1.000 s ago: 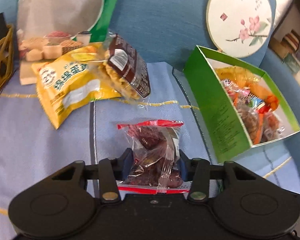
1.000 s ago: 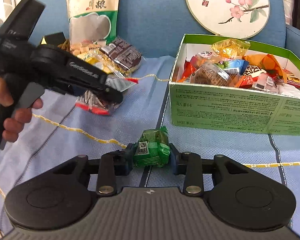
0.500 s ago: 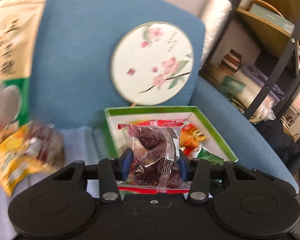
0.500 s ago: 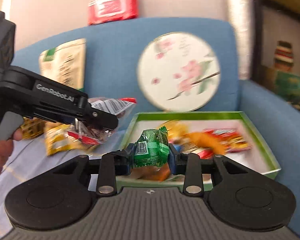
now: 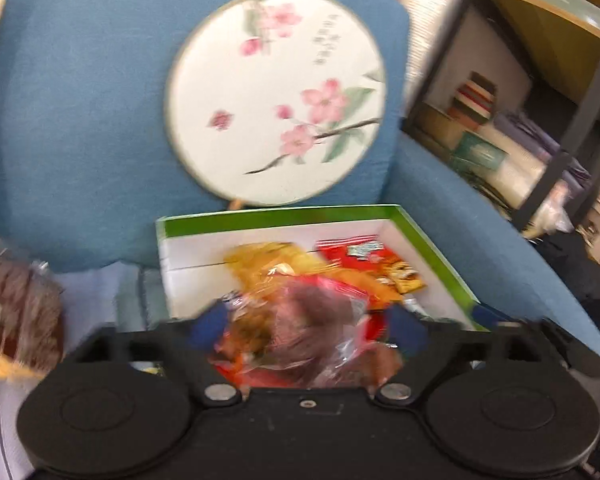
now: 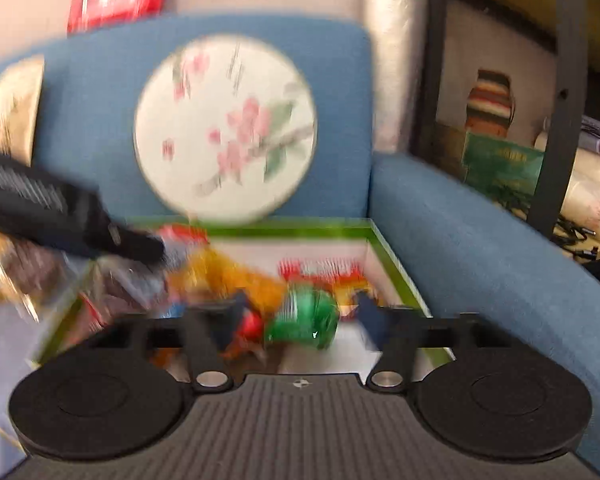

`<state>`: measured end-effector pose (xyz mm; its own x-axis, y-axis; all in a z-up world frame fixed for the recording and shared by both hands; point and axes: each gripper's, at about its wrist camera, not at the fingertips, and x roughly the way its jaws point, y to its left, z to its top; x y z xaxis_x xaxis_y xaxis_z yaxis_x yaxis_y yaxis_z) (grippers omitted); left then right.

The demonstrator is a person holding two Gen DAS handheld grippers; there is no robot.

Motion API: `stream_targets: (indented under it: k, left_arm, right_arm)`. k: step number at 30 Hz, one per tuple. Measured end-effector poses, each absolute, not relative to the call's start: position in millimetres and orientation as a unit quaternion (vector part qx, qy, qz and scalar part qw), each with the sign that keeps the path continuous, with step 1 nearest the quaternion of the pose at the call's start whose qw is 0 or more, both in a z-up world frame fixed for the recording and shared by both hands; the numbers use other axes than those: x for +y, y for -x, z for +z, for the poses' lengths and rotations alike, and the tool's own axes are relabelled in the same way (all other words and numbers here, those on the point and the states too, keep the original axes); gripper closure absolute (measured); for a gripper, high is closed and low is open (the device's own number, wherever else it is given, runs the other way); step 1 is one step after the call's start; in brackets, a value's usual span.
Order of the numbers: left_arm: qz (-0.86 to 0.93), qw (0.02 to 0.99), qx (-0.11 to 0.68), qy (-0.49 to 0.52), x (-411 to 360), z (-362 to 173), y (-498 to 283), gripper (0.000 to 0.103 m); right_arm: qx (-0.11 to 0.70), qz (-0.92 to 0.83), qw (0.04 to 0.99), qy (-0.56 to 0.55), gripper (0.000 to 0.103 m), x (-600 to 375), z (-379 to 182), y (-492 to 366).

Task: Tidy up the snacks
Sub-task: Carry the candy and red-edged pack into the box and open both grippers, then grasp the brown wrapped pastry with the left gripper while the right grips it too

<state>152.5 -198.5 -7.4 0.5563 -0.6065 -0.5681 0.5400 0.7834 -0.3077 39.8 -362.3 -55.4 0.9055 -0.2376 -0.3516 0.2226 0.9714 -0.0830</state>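
Observation:
The green snack box (image 5: 436, 248) sits on the blue sofa seat, holding several wrapped snacks; it also shows in the right wrist view (image 6: 396, 264). My left gripper (image 5: 308, 326) has its jaws spread wide over the box, and the clear red-edged packet of dark snacks (image 5: 320, 320) lies loose between them. My right gripper (image 6: 300, 316) is also spread open over the box, with the green candy (image 6: 304, 316) free between its fingers. The left gripper's body (image 6: 60, 216) shows at the left of the right wrist view. Both views are blurred.
A round floral fan (image 5: 276, 96) leans on the sofa back behind the box. Loose snack bags (image 5: 16, 312) lie left of the box. The sofa arm (image 6: 480, 248) rises right of the box. A metal shelf (image 5: 560, 120) with clutter stands further right.
Both grippers carried their snacks from the seat to over the box. Both sets of jaws have now opened, and the packet and the green candy are released.

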Motion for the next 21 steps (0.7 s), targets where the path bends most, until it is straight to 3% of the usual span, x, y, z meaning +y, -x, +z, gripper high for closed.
stream_targets:
  k: [5,13,21]
  left_arm:
    - [-0.315,0.877,0.355,0.073,-173.8,-9.1,-143.9,0.000]
    - [-0.277,0.898,0.333,0.077,-113.3,8.0,-125.8,0.000]
    - [-0.161,0.923,0.337,0.090,-45.7,-3.3,-161.3,0.000]
  right_arm:
    - [0.186,-0.117,0.975,0.041,0.000,-348.1,-69.4,-29.4]
    - [0.138,-0.059,0.988,0.045,0.000,-311.6,-40.2,-14.5]
    - [0.158,0.069,0.984,0.052,0.000,-246.9,-40.3,-6.8]
